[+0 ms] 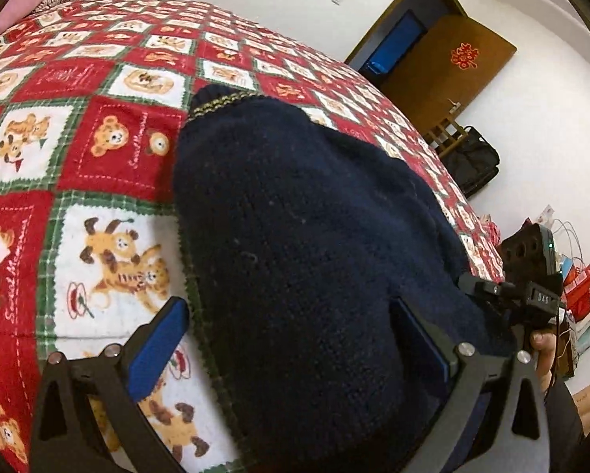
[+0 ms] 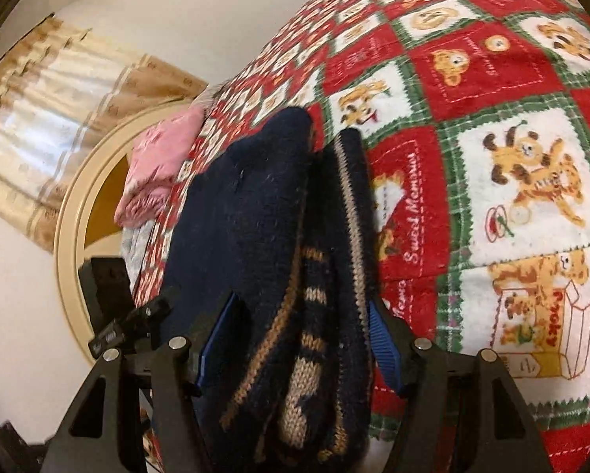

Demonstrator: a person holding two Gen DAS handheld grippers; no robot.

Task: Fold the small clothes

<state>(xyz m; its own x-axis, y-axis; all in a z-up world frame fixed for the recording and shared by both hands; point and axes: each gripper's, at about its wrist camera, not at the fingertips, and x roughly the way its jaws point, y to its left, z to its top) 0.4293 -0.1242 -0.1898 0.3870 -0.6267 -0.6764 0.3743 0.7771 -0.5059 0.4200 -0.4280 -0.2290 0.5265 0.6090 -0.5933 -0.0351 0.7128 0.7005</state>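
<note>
Left gripper (image 1: 291, 339): jaws stood wide apart, straddling the near end of the navy knitted sweater (image 1: 295, 216). Its left blue pad (image 1: 159, 349) sat over the bedspread (image 1: 97, 157), just off the sweater's edge; the right pad (image 1: 423, 339) lay against the knit. Nothing was pinched between them.

Right gripper (image 2: 298, 335): jaws part-way apart, with bunched layers of the sweater (image 2: 279, 236) filling the gap between the blue pads (image 2: 385, 345). Both pads touched knit; whether they were actually squeezing it could not be told.

Sweater: dark navy, chunky knit, tan stripes along the hems and tan patterning on the folded-in layers seen from the right wrist view. It lay on the red, white and green teddy-bear bedspread, doubled over, several edges stacked.

Orientation: in the left wrist view the long axis ran from the gripper away across the bedspread, ending in a ribbed, tan-striped band (image 1: 224, 100). In the right wrist view it likewise ran away from the jaws, towards the pink pillow (image 2: 160, 157) at the bedspread's far edge.
</note>
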